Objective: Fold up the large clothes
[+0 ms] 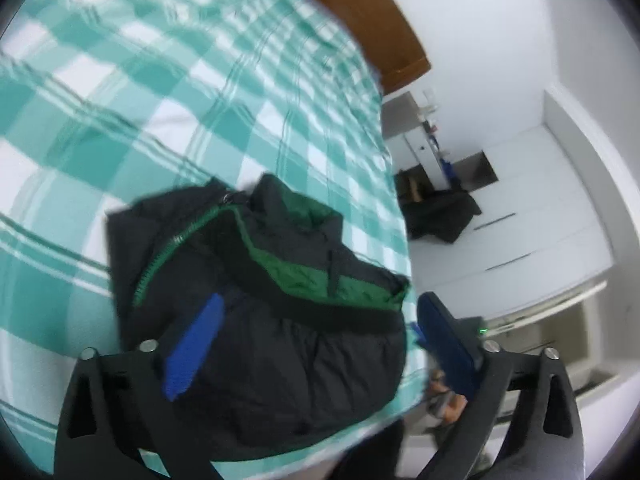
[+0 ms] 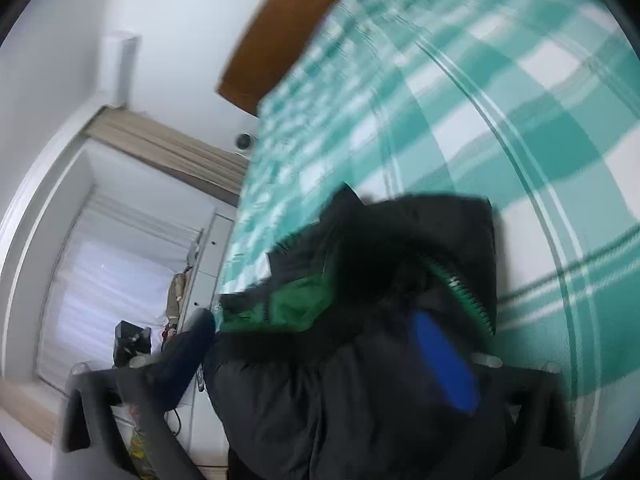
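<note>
A black puffer jacket (image 1: 272,320) with green lining and a green zipper lies folded in a bundle on a bed with a teal and white checked sheet (image 1: 160,100), near the bed's edge. My left gripper (image 1: 320,320) is open above it, blue fingers spread over the bundle, holding nothing. In the right wrist view the same jacket (image 2: 340,380) fills the lower middle. My right gripper (image 2: 316,340) is open too, its fingers wide apart over the jacket. That view is blurred.
A brown headboard (image 1: 360,12) is at the far end of the bed. White drawers (image 1: 520,220) and a dark garment on the floor (image 1: 440,216) lie beyond the bed's right edge. A window with curtains (image 2: 112,272) is on the other side.
</note>
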A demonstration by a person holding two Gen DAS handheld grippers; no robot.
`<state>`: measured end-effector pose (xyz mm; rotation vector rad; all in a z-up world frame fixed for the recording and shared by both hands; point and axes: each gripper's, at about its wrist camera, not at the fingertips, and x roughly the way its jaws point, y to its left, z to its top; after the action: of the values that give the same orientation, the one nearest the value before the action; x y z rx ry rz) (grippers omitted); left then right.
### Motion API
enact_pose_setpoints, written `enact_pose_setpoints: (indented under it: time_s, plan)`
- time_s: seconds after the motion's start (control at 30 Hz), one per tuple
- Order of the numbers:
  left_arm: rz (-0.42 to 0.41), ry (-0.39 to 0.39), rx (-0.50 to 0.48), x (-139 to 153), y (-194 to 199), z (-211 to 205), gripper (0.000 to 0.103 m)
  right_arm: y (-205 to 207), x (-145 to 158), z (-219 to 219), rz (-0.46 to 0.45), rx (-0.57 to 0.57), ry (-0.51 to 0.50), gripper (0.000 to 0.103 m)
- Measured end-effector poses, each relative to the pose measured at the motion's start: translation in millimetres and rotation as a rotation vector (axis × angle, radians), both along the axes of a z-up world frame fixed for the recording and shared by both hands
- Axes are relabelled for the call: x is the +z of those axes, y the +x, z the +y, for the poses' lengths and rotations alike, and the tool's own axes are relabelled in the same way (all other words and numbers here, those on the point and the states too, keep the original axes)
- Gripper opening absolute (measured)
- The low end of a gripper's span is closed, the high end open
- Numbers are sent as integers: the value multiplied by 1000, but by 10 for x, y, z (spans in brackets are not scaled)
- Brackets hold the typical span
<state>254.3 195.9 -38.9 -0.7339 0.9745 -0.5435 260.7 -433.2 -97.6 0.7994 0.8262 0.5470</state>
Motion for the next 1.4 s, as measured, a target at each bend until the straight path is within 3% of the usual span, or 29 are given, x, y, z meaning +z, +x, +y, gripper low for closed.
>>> enact_pose_setpoints:
  time_s: [0.07,0.17,0.23,0.27,0.3,0.33,0.37,0.4,0.43,0.47,0.53,0.63,0.7,0.8,0.87,0.93,1.03,1.13,1.27,1.4]
  plan:
    - [-11,109,-2,-50,3,-33,99,-77,120,-8,-53,8,-45,103]
    - [13,336,-15,-295,71,-187,99,20,174,229,-53,22,-377,103]
    - [24,512,-37,-534,183,-378,99,137,39,515,-25,101,-611,103]
    - [32,559,-44,-650,236,-426,95,213,-64,629,-7,134,-674,103]
    - [45,605,-51,-767,282,-491,85,266,-184,739,24,171,-713,102]
    - [63,631,-67,-880,315,-567,53,293,-283,803,47,192,-741,85]
    - [70,634,-72,-943,310,-604,36,312,-334,875,53,199,-770,57]
    - [50,652,-50,-928,267,-628,30,299,-335,933,42,190,-803,46]
    - [29,671,-33,-864,217,-628,19,265,-273,979,14,167,-844,27]
    - [3,671,-11,-763,152,-604,15,233,-203,1003,-14,147,-870,18]
    - [-61,616,49,-464,-8,-477,13,123,73,1026,-99,98,-909,16]
    - [-128,552,144,-189,-59,-353,13,92,502,949,-212,28,-869,16]
    - [-154,577,216,-173,25,-372,14,210,634,924,-238,-36,-854,16]
    - [-101,596,310,-481,318,-423,16,614,361,875,-141,-99,-797,16]
    - [-11,604,352,-886,564,-450,21,866,-55,833,-21,-118,-777,16]
    - [25,592,379,-1199,700,-450,32,1026,-535,784,81,-147,-746,23]
    - [-8,561,430,-1367,703,-422,39,1025,-777,745,33,-213,-710,26]
    - [-33,542,411,-1464,721,-409,42,997,-904,721,1,-239,-688,27]
    - [-50,473,419,-1583,715,-365,44,944,-980,727,-28,-269,-679,27]
    - [-41,459,411,-1615,746,-367,45,999,-1033,738,-29,-276,-678,27]
